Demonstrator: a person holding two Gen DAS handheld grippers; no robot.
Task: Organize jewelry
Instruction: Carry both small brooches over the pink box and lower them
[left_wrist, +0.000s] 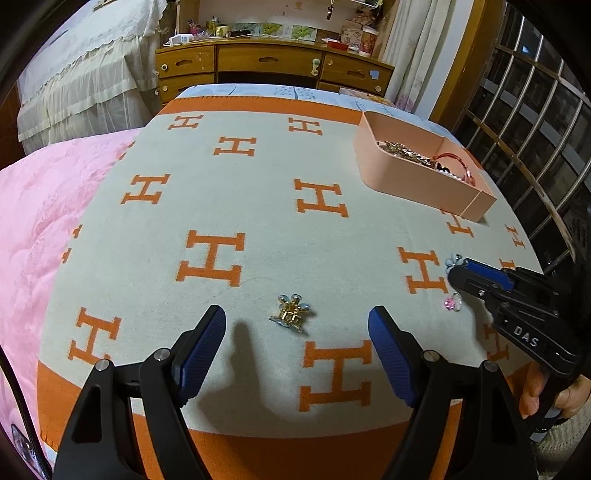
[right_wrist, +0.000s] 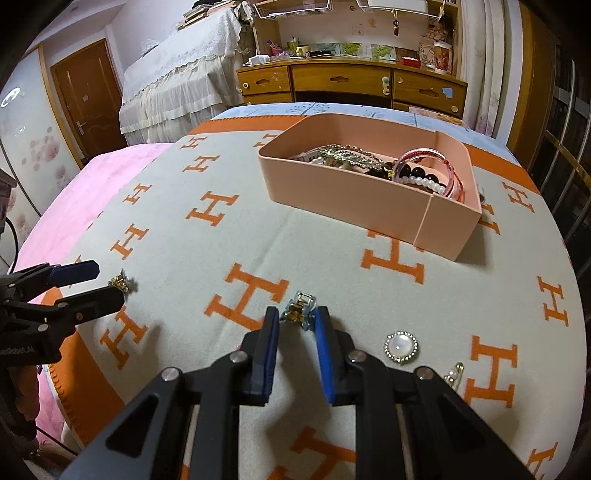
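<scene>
A pink tray holding bracelets and necklaces sits on the H-patterned blanket. A gold hair clip with blue petals lies just ahead of my open left gripper. My right gripper is narrowly open around a second blue-and-gold clip lying on the blanket; its pads stand at either side of it. A pink bead ornament lies beside the right gripper.
A round pearl brooch and a small pearl pin lie right of the right gripper. The orange-and-grey blanket covers a bed with a pink quilt at left. A wooden dresser stands behind.
</scene>
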